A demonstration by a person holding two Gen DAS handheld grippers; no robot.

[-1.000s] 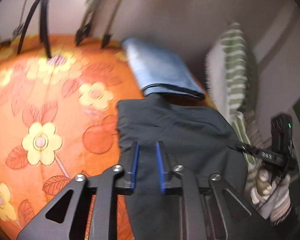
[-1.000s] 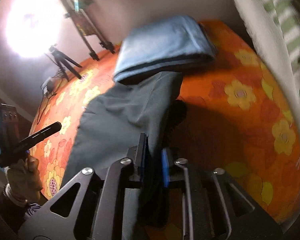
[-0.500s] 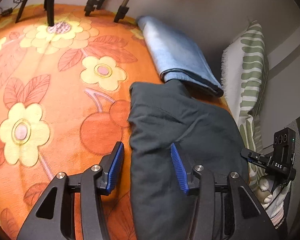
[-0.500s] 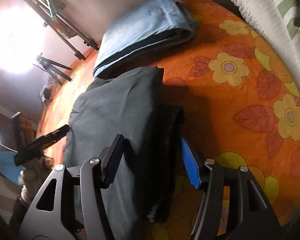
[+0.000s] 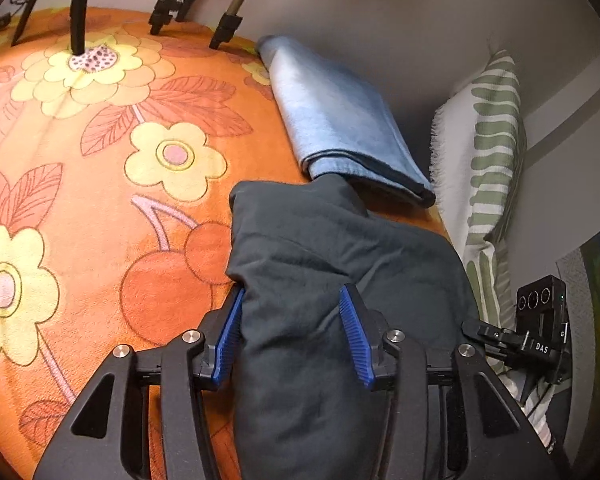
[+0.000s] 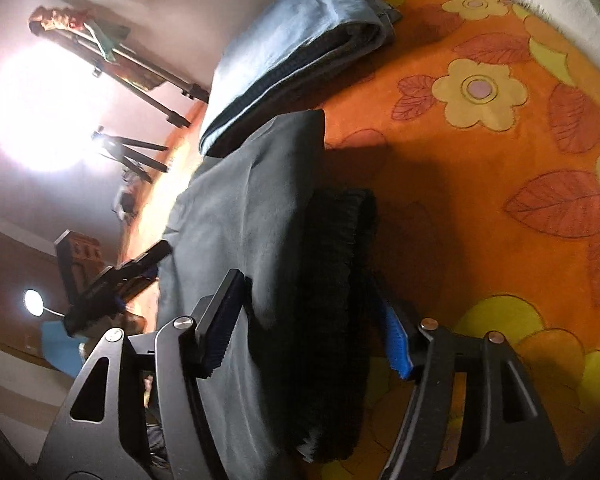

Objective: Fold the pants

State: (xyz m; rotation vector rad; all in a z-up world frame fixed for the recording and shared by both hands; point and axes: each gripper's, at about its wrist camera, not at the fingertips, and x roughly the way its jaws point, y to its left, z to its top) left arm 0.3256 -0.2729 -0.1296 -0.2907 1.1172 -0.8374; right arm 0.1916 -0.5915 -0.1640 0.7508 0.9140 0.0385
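I count two folded garments on the orange flower-patterned blanket (image 5: 100, 208): one pair of dark grey cloth pants (image 5: 320, 280) lying flat nearest me, and one light blue folded pair (image 5: 336, 128) touching its far end. My left gripper (image 5: 292, 328) stands part open astride the dark pants' edge, gripping nothing. My right gripper (image 6: 312, 320) is opening, the ribbed waistband loose between its jaws.
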